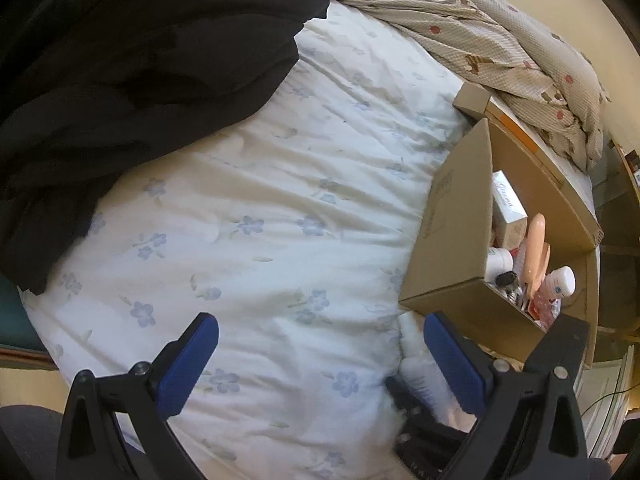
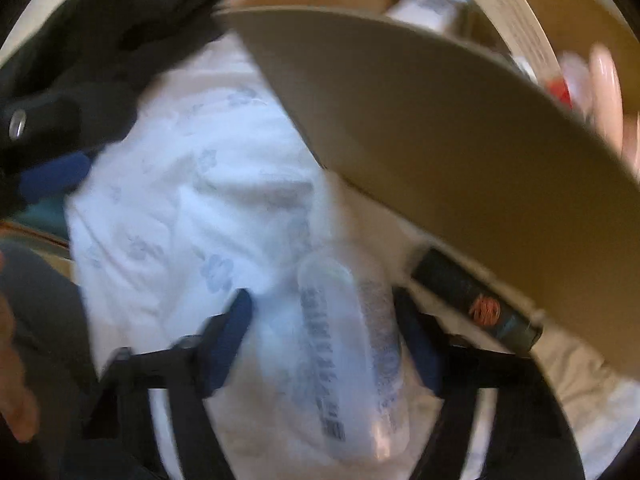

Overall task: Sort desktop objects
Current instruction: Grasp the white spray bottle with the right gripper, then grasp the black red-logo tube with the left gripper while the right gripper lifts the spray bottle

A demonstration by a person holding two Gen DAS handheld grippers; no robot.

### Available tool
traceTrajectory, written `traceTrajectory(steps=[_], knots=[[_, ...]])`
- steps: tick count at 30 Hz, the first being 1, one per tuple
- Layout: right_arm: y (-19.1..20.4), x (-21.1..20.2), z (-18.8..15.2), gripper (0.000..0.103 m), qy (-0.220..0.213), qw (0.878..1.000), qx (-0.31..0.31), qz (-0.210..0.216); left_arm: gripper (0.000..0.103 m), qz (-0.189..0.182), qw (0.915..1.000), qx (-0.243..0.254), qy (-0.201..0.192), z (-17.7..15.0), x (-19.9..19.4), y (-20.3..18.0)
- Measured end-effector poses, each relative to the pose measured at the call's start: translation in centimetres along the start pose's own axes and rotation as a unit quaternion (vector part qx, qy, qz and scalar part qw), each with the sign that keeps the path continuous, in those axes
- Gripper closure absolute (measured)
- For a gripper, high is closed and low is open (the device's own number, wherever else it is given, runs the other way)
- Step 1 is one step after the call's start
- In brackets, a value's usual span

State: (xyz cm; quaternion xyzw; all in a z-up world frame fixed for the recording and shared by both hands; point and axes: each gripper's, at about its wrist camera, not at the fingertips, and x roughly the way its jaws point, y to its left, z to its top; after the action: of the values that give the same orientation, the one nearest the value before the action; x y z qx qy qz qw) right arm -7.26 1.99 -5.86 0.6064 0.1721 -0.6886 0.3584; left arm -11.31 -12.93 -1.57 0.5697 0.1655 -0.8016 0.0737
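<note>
Lying lengthwise between the right gripper's (image 2: 324, 332) two blue pads, one translucent bottle (image 2: 352, 344) rests on the floral quilt (image 2: 192, 184) at lower centre; blur hides whether the pads press it. One dark tube (image 2: 476, 300) lies beside it, under one cardboard box (image 2: 440, 140). The left gripper (image 1: 320, 364) gapes wide, empty.

- a translucent white bottle (image 2: 352, 356) with dark printed text and a barcode lies lengthwise on the bed, between the blue pads of the right hand-held gripper (image 2: 328, 336), cap end pointing away from it.
- a dark slim tube (image 2: 476, 300) with an orange mark lies just right of that hand-held gripper, against the box wall.
- an open cardboard box (image 1: 452, 216) ahead and to the right of the left hand-held gripper (image 1: 320, 360) holds upright bottles, a white carton and a peach tube.
</note>
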Motion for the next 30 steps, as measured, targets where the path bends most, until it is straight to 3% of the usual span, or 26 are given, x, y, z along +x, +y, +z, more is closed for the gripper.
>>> traceTrajectory(steps=[1,2,6,11,15,18,20,23,27,30], knots=[[0.3,0.0,0.0,0.059,0.001,1.0,-0.009,-0.014,0.0,0.001,1.0,0.002,0.002,0.0,0.1,-0.1],[0.3,-0.1,-0.2,0.06,0.004,1.0,-0.013,-0.01,0.0,0.001,1.0,0.004,0.003,0.0,0.2,-0.3],[-1.0,-1.6,-1.7,0.06,0.012,0.999,-0.003,0.041,0.0,-0.001,1.0,0.001,-0.005,-0.1,0.0,-0.3],[-4.1,-6.4,-4.8,0.06,-0.01,0.996,0.025,0.087,0.0,-0.021,0.9997,0.014,0.002,-0.5,0.4,-1.0],[-6.6,-12.4,-6.8,0.06,-0.058,0.993,0.04,0.097,0.0,-0.029,0.9976,0.06,-0.016,-1.5,0.2,-3.2],[-8.3,-15.8,-7.0,0.06,-0.101,0.987,0.069,0.099,0.0,-0.022,0.9946,0.101,-0.006,-2.9,1.0,-5.3],[-9.9,-17.4,-7.4,0.06,-0.135,0.983,0.09,0.088,0.0,-0.019,0.9904,0.136,0.013,-4.2,1.9,-7.3],[-12.2,-18.4,-8.2,0.06,-0.181,0.97,0.138,0.083,0.0,-0.013,0.9823,0.186,0.01,-6.3,2.8,-10.8],[-14.7,-20.5,-8.9,0.06,-0.203,0.959,0.18,0.084,0.0,0.001,0.9717,0.236,-0.002,-7.4,4.5,-14.4],[-15.2,-22.0,-8.9,0.06,-0.211,0.956,0.18,0.093,0.0,0.004,0.974,0.226,0.016,-7.8,6.4,-15.5]])
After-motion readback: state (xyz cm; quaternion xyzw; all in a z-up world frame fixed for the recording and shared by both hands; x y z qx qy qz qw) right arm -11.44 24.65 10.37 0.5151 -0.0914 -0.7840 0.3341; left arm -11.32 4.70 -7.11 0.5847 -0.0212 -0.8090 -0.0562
